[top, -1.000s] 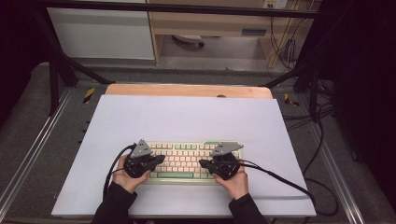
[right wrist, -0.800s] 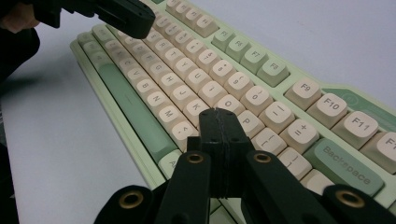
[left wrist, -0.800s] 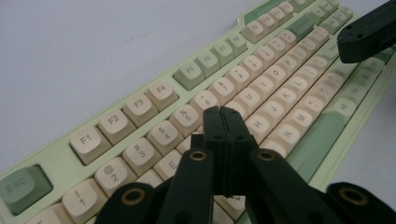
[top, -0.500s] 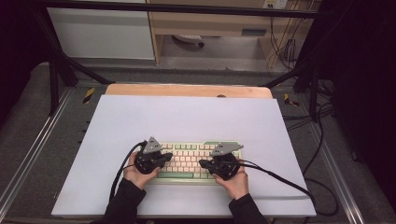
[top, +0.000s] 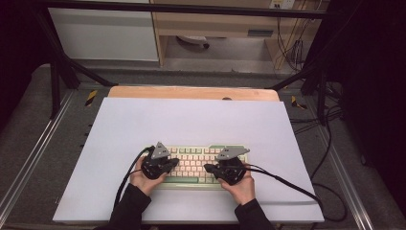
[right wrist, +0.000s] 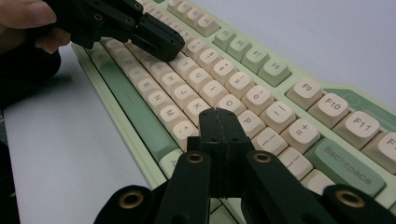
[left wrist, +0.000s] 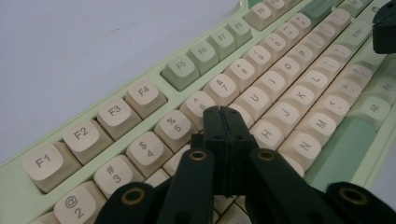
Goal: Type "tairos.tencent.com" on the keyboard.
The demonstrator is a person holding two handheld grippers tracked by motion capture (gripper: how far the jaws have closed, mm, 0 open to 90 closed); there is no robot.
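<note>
Two tools work over one keyboard [top: 198, 165], which lies flat on the white tabletop [top: 191, 120] near its front edge, and everything else is placed here against that keyboard. The left tool [top: 173, 163] hangs over the keyboard's left half and the right tool [top: 209, 168] over its right half, each gripped from behind by a hand coming from the keyboard's near side. Both tools have their jaws pressed fully together with nothing between them, which likely turns each pair into a single blunt tip for pressing one key at a time, as a fingertip would.

The high view gives the layout: the two tools angle inward toward the keyboard's middle, cables trailing off to either side, and the wooden board [top: 191, 92] beyond the keyboard's far edge. It is too coarse to read any key.

The left gripper view supplies that detail: the left tool [left wrist: 224, 114] sits low above the letter rows, its tip close beside the key marked 6 [left wrist: 200, 103], though whether it touches a key cannot be told. The right gripper view shows the right tool [right wrist: 219, 116] near the O key [right wrist: 229, 103], with the Backspace key [right wrist: 348, 165] off to its side and the left tool [right wrist: 161, 39] farther along the keyboard.
</note>
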